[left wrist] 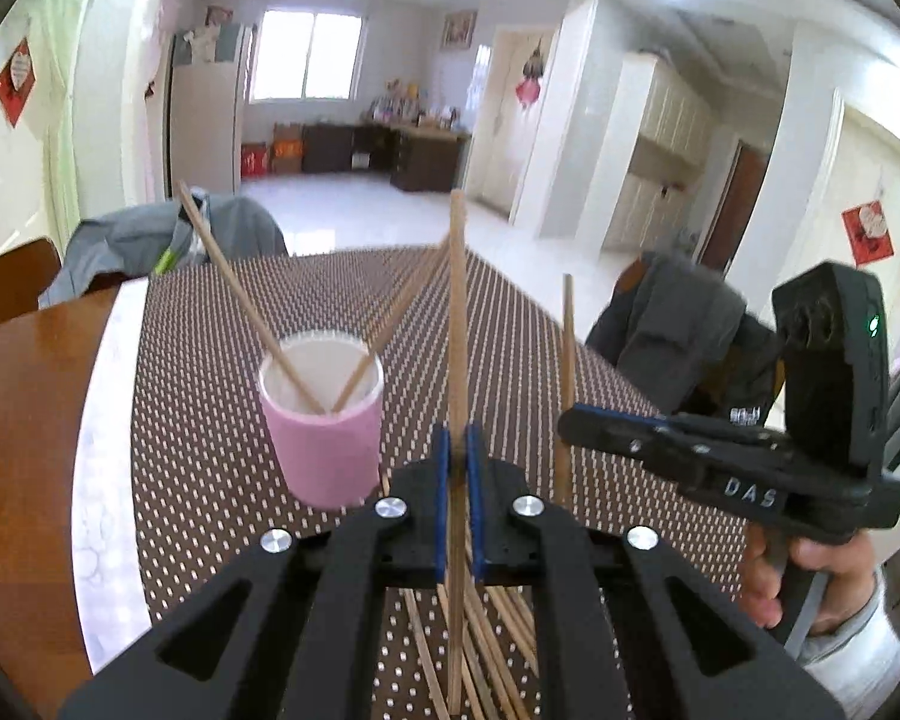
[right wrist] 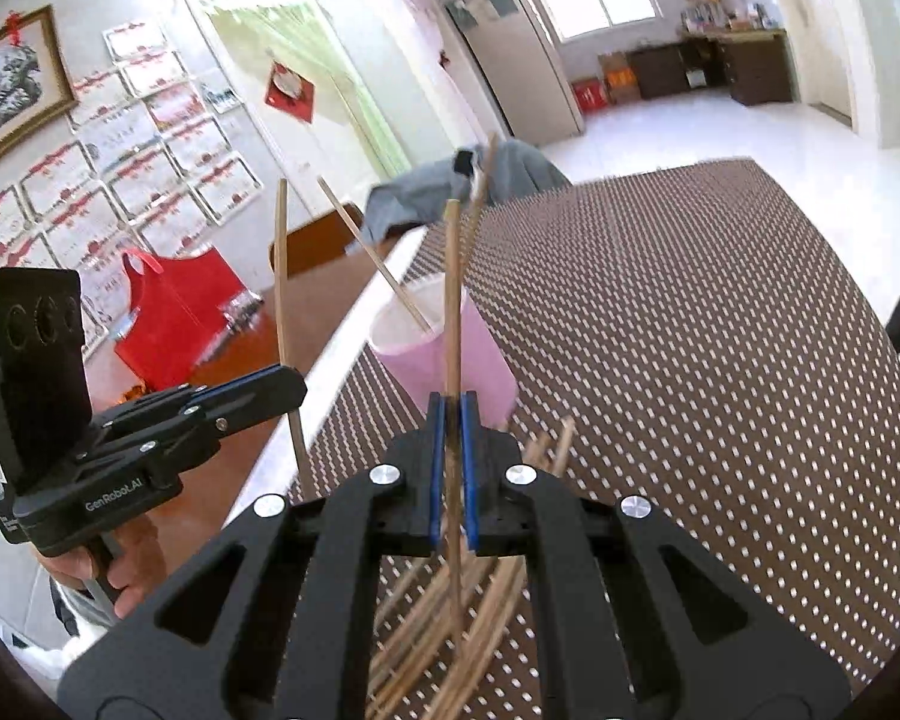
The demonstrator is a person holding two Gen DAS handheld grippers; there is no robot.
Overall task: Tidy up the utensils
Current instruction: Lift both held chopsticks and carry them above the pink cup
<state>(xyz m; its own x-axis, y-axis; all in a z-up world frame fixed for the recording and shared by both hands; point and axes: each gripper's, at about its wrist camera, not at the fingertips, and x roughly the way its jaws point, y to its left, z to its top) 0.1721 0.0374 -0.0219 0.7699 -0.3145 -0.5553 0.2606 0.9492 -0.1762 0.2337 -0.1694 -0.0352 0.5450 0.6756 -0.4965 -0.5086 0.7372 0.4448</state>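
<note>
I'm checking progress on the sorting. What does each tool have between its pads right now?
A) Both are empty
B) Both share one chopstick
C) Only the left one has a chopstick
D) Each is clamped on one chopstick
D: the left tool pinches one upright chopstick, and the right tool pinches its own chopstick, both near the pink cup.

A cup (left wrist: 324, 420) stands on the table mat (left wrist: 570, 372), two chopsticks (left wrist: 240, 300) in it; loose chopsticks (left wrist: 498, 648), perhaps a dozen, lie nearer.
</note>
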